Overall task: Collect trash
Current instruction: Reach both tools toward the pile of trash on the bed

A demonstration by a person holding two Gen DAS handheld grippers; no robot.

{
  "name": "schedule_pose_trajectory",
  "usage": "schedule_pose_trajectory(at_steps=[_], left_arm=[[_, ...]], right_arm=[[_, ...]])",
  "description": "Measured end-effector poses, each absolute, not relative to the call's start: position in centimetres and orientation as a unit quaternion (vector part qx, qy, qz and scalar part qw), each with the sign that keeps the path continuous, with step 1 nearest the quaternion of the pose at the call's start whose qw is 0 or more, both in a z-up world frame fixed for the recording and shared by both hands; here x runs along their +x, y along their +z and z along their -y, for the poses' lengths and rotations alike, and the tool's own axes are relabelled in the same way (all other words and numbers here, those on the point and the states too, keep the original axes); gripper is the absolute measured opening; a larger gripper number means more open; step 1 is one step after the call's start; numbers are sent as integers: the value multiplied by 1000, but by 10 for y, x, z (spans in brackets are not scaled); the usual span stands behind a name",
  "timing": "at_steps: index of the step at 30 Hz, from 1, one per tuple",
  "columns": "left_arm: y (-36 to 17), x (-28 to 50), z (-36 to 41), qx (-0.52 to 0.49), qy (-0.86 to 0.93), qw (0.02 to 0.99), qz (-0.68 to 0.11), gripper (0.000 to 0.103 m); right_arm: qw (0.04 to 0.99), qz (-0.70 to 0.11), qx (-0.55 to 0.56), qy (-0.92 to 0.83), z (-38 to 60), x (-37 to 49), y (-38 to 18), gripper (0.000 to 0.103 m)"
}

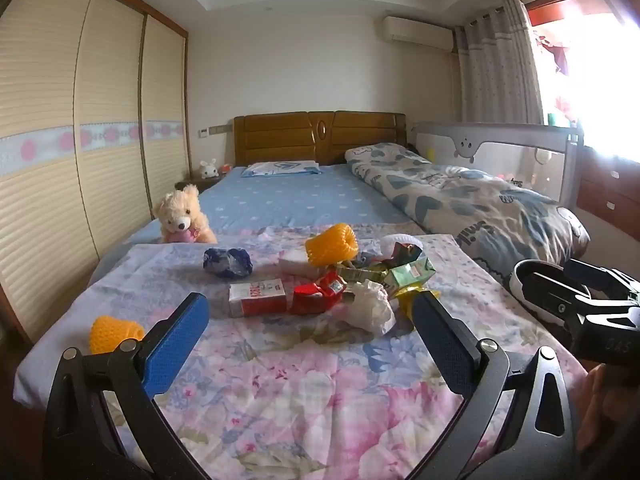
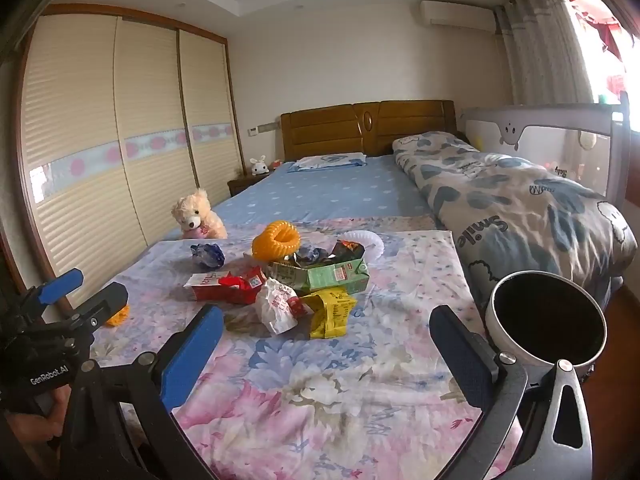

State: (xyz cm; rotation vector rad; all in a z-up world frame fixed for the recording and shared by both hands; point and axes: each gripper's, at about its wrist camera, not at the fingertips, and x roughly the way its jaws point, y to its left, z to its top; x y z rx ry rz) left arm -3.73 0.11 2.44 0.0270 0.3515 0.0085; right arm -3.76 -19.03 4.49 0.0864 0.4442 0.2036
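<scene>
A pile of trash lies on the floral sheet (image 1: pixel 304 384) at the foot of the bed: a red-and-white carton (image 1: pixel 258 300), a red wrapper (image 1: pixel 318 298), crumpled white paper (image 2: pixel 276 308), a green carton (image 2: pixel 336 274), a yellow wrapper (image 2: pixel 332 312), a blue wrapper (image 1: pixel 228 263) and a yellow foam net (image 1: pixel 332 246). Another orange foam net (image 1: pixel 114 332) lies apart at the left. My left gripper (image 1: pixel 310 304) hovers open short of the pile, nothing between its fingers. My right gripper (image 2: pixel 326 316) is also open and empty, beside a white bin (image 2: pixel 500 332).
A teddy bear (image 1: pixel 182 220) sits at the bed's left edge beside the sliding wardrobe (image 1: pixel 80 160). A rolled duvet (image 1: pixel 480 200) fills the bed's right side, with a bed rail (image 1: pixel 500 148) behind it. Each gripper shows at the edge of the other's view.
</scene>
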Motion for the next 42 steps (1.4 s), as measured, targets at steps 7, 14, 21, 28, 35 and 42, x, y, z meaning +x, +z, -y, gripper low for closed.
schedule_pose_trajectory(at_steps=[7, 14, 21, 28, 35, 42], left_arm=[[23, -37, -1, 14, 4, 985, -175, 103], [23, -37, -1, 14, 4, 984, -176, 103], [22, -37, -1, 13, 3, 984, -176, 103], [22, -37, -1, 12, 3, 984, -177, 103], [14, -34, -1, 9, 4, 982, -186, 103], [7, -22, -3, 8, 1, 978, -207, 103]], right_arm=[[969, -222, 45, 100, 190, -37, 45, 103], [969, -220, 42, 100, 190, -37, 44, 103], [970, -219, 42, 100, 192, -36, 44, 103], [969, -221, 44, 101, 190, -35, 44, 103], [967, -229, 52, 101, 188, -32, 37, 103], [962, -245, 67, 105, 197, -26, 33, 103]])
